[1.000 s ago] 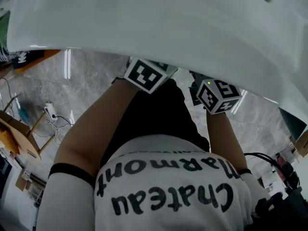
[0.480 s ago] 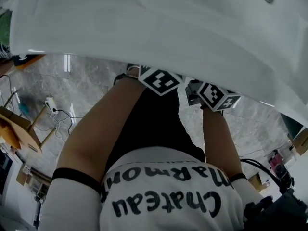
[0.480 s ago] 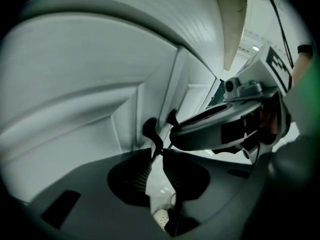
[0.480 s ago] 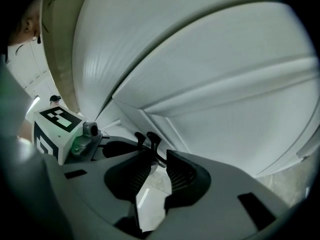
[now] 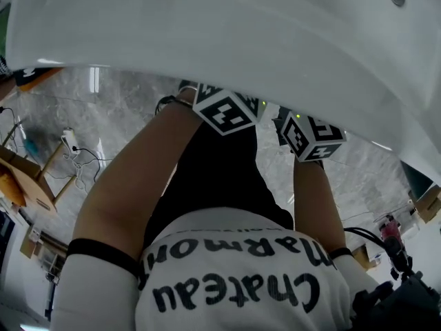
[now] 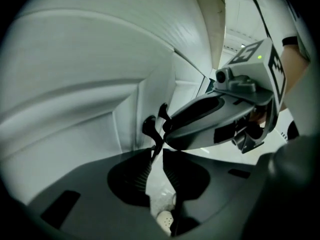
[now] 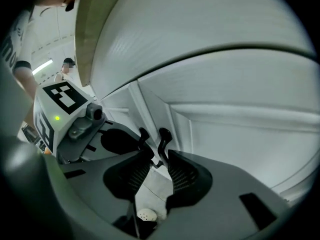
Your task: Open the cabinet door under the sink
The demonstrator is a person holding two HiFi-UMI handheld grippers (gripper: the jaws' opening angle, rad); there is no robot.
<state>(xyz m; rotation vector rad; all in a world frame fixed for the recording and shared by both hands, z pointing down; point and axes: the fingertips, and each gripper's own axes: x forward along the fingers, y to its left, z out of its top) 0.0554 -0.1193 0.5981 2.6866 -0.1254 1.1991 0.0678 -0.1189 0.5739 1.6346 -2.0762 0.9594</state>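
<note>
Door handle (image 6: 149, 126) clamped between left gripper (image 6: 157, 152) jaws.

Two white doors (image 7: 235, 129) with recessed panels stand shut, meeting at a seam straight ahead of the fingertips (image 7: 180, 166). A curved black handle (image 7: 164, 136) rises on each (upright, close either side of the seam), just past the tips, with one stem reaching down between them.

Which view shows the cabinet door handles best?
The right gripper view: both black handles stand clear against the white doors. The left gripper view shows them too, darker and crowded. The head view shows none; the sink hides them.
</note>
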